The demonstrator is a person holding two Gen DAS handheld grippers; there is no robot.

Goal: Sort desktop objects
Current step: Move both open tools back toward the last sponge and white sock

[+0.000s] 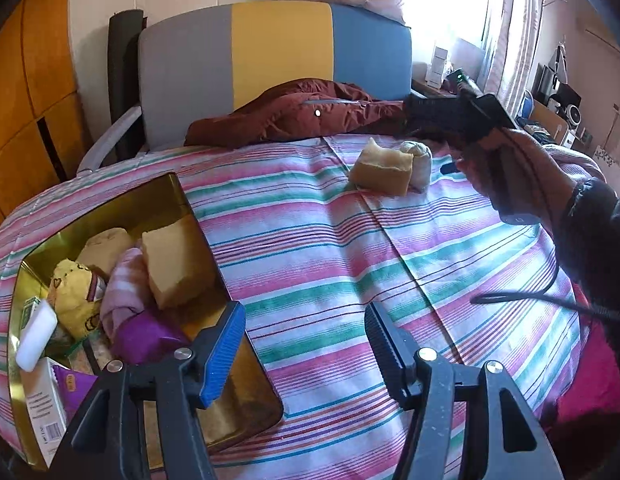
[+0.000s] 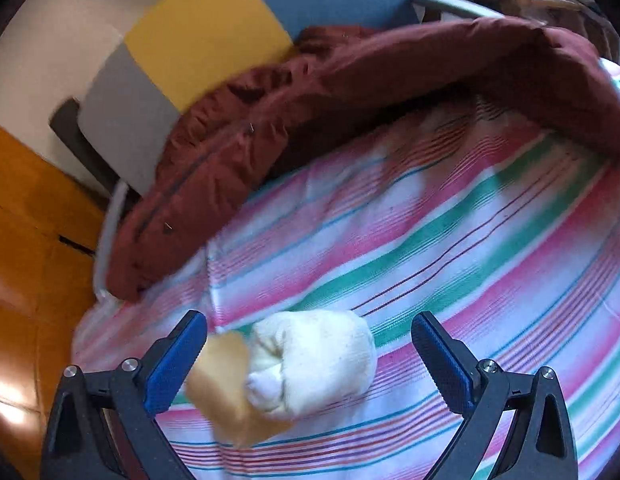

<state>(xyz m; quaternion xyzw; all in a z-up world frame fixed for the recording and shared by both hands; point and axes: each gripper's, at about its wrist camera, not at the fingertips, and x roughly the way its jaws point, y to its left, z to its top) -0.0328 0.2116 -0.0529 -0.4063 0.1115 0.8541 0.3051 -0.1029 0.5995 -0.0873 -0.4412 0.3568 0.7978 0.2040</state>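
Note:
A rolled white sock [image 2: 313,364] lies on the striped cloth between my open right gripper's [image 2: 310,364] fingers, with a yellow sponge block [image 2: 226,388] touching its left side by the left finger. Both also show in the left wrist view, the sponge [image 1: 383,170] and the sock [image 1: 419,162] at the far side. My left gripper [image 1: 304,344] is open and empty over the right rim of a gold tin [image 1: 178,194]. The tin holds another sponge block [image 1: 174,264], a pink striped roll [image 1: 124,288], a yellow pouch [image 1: 76,292] and a purple packet [image 1: 146,334].
A dark red jacket [image 1: 306,116] lies along the far edge of the striped cloth [image 1: 349,264] against a grey, yellow and blue chair back [image 1: 278,48]. The right hand and its cable [image 1: 549,300] hang at the right. Wooden cabinets [image 1: 26,120] stand at the left.

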